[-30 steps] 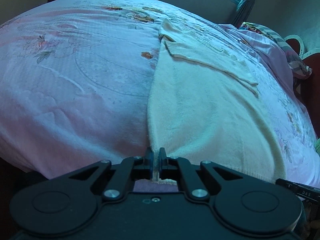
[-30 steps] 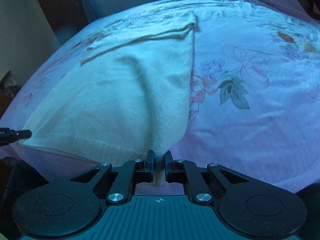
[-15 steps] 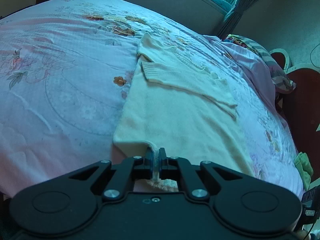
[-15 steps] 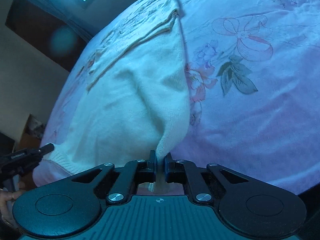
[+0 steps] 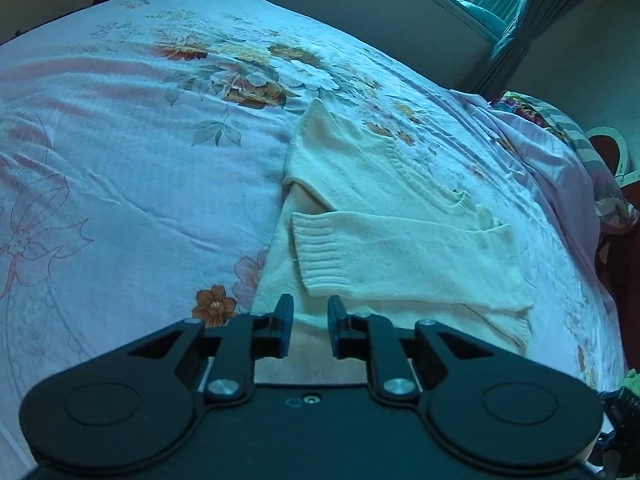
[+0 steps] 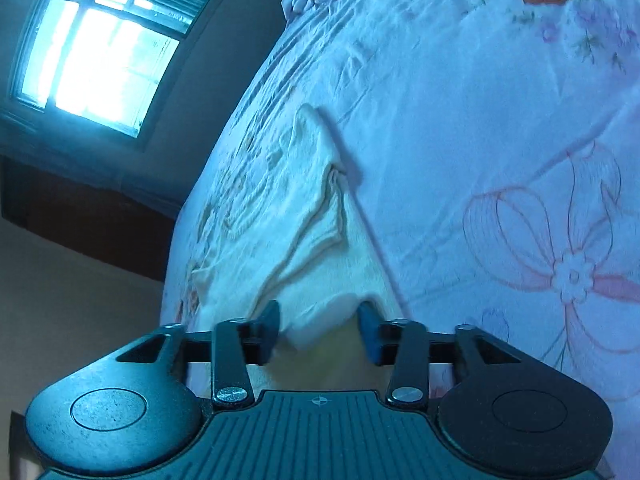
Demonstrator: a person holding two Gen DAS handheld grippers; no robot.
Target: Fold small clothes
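A cream knit sweater (image 5: 400,240) lies on the floral pink bedspread (image 5: 120,160), with a ribbed-cuffed sleeve folded across its chest. My left gripper (image 5: 310,304) hovers over the sweater's near left part. Its jaws are opening, a narrow gap shows, and cloth lies under the gap without being pinched. In the right wrist view the sweater (image 6: 304,240) is rumpled. A loose fold of it sags between the fingers of my right gripper (image 6: 319,312), whose jaws are opening wide, pads clear of the cloth. That view is rolled, so the bedspread (image 6: 480,120) appears tilted.
A crumpled pink sheet (image 5: 540,160) and a striped patterned pillow (image 5: 568,132) sit at the bed's right edge. Curtains (image 5: 512,20) and a bright window (image 6: 100,52) stand beyond the far side. Something small and green (image 5: 632,380) lies low at the right.
Both grippers, shut on the sweater's hem corners, carried it forward over the body toward the sleeve. Both jaws have now parted and the right gripper has rolled.
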